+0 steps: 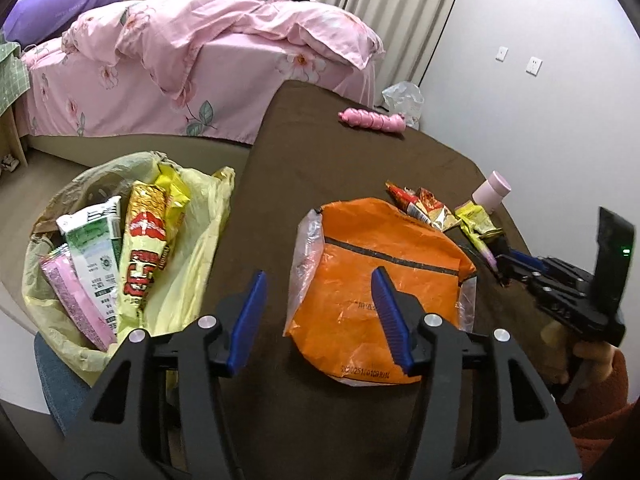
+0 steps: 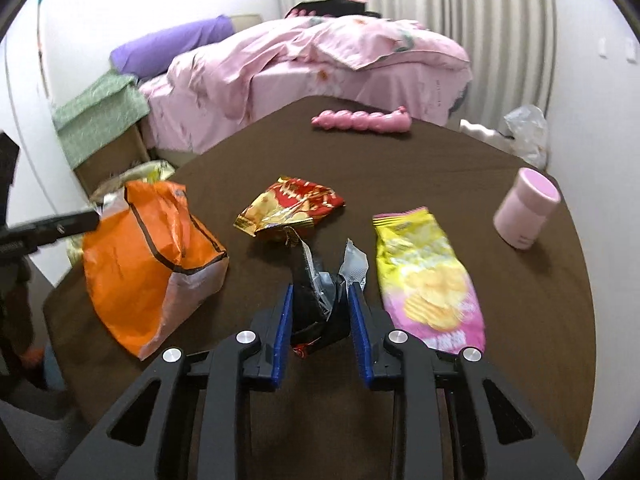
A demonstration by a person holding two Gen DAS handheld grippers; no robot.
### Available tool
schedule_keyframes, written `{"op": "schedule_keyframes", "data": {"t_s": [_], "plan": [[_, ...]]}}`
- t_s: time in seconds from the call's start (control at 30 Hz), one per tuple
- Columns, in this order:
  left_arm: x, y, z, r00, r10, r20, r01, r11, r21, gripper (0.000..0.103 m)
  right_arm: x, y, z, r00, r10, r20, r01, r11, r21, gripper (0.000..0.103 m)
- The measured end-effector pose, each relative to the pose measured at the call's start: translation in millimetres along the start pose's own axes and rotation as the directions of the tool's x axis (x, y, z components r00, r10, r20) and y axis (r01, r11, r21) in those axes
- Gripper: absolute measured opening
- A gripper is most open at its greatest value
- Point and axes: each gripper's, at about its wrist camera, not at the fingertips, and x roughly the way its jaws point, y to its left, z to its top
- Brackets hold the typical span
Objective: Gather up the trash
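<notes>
Nearest the right wrist camera, the right gripper (image 2: 321,292) pinches one crumpled black and silver foil wrapper (image 2: 320,300) between its two blue ribbed pads (image 2: 282,328), both pressed against the wrapper's sides above the brown cloth-covered table (image 2: 520,320). In the left wrist view the left gripper (image 1: 318,292) has its jaws spread, with nothing between them; one blue pad overlaps the near part of the orange plastic bag with a black stripe (image 1: 372,284), which lies flat on the table, though contact cannot be told.

Counted on the table in the right wrist view: one orange bag (image 2: 148,264) at the left, one red and gold crumpled snack wrapper (image 2: 290,208) in the middle, and one yellow and pink crisp packet (image 2: 430,280) just right of the gripper. That makes three loose pieces of trash besides the one being pinched. One pale pink cylindrical cup (image 2: 526,212) stands tilted at the right, and one pink twisted roll (image 2: 362,122) lies near the far edge.

Left of the table in the left wrist view sits one bin lined with a pale yellow plastic bag (image 1: 192,264). Inside it are four packets: one pink (image 1: 76,300), one green and white (image 1: 96,256), one gold and red (image 1: 146,256), and one yellow (image 1: 174,192). Behind stands one bed with a pink floral quilt (image 1: 208,48) and one purple pillow (image 1: 64,4).
</notes>
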Motion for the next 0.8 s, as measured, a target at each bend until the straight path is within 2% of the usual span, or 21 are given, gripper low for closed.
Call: {"op": "schedule_keyframes", "data": {"t_s": [0.13,0.2,0.3,0.33,0.4,0.57,0.8], "plan": [[20,0,2,0.997,0.015,-0.074,-0.016,1.000,-0.021,0.052,-9,11,1,1.000,-0.018,0.006,0.018,1.000,-0.017,0.027],[26,6,3,0.994,-0.031,-0.109,0.024,0.997,-0.068,0.050,-14,13,2,1.000,-0.028,0.011,0.028,0.999,-0.015,0.027],[24,11,2,0.986,-0.092,-0.137,0.076,0.990,-0.116,0.023,-22,22,3,0.999,-0.027,0.022,0.027,0.999,-0.019,0.027],[23,12,0,0.985,-0.106,-0.136,0.089,0.988,-0.125,0.019,-25,25,3,0.999,-0.028,0.026,0.028,0.999,-0.024,0.027],[13,11,-3,0.988,-0.096,-0.119,0.083,0.990,-0.111,0.017,-30,31,4,0.999,-0.035,0.034,0.036,0.999,-0.034,0.027],[-27,7,-3,0.999,-0.048,-0.015,0.047,0.998,-0.049,0.015,-37,43,9,0.998,-0.049,0.044,0.051,0.998,-0.045,0.027],[-67,17,1,0.995,0.018,0.100,-0.016,1.000,-0.026,0.015,-37,58,19,0.998,-0.024,0.053,0.027,0.999,-0.047,0.027]]}}
